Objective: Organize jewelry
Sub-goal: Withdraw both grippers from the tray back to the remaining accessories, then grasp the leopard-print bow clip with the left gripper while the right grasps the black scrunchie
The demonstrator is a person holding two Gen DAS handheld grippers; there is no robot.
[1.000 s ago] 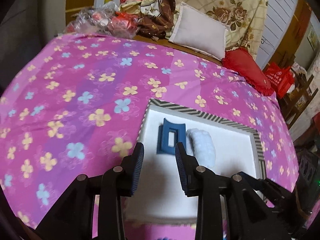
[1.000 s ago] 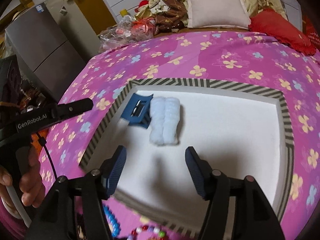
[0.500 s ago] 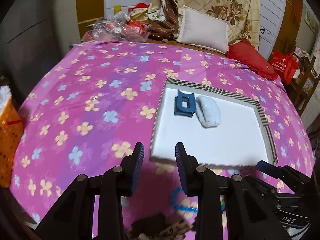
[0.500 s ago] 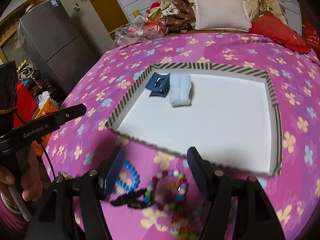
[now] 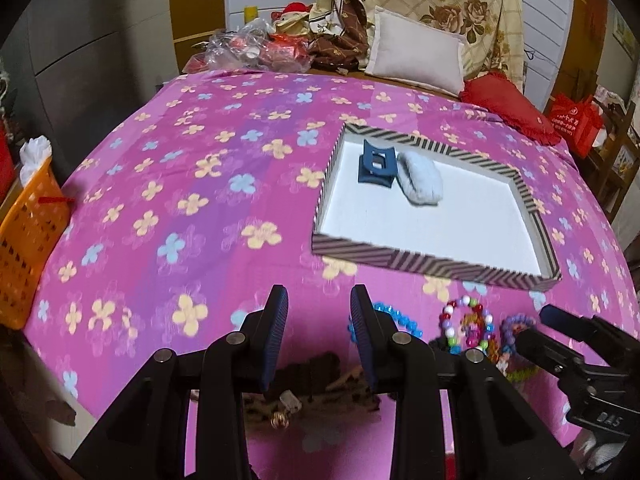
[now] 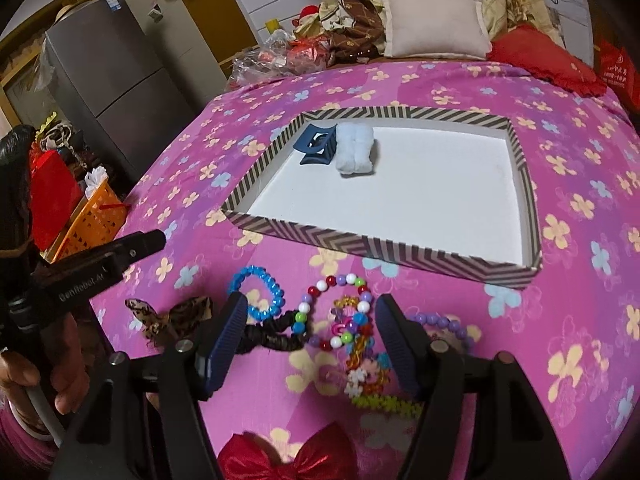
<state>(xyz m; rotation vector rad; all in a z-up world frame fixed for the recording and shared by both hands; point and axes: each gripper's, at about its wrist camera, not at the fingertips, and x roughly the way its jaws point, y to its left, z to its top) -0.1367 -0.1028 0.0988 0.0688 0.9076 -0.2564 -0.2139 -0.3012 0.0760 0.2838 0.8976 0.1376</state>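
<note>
A striped-rim tray (image 6: pixel 360 242) (image 5: pixel 436 264) with a white floor lies on the pink flowered cloth. It holds a dark blue hair claw (image 6: pixel 315 145) (image 5: pixel 376 166) and a pale blue fluffy scrunchie (image 6: pixel 355 148) (image 5: pixel 422 183). In front of the tray lie a blue bead bracelet (image 6: pixel 260 290), a multicolour bead bracelet (image 6: pixel 332 308) (image 5: pixel 466 322), a black scrunchie (image 6: pixel 272 338), a leopard bow (image 6: pixel 168 318), a purple bead bracelet (image 6: pixel 444 326) and a red bow (image 6: pixel 288 456). My right gripper (image 6: pixel 308 344) is open above the bead pile. My left gripper (image 5: pixel 318 334) is open and empty, left of it.
An orange basket (image 5: pixel 28 240) (image 6: pixel 92 216) stands off the cloth's left edge. Pillows (image 5: pixel 416 56), a red cushion (image 5: pixel 508 108) and plastic bags (image 5: pixel 256 46) lie at the far end. A grey fridge (image 6: pixel 116 88) stands to the left.
Both grippers have pulled back from over the tray toward the near edge. The loose bracelets and bows in front of the tray have come into view.
</note>
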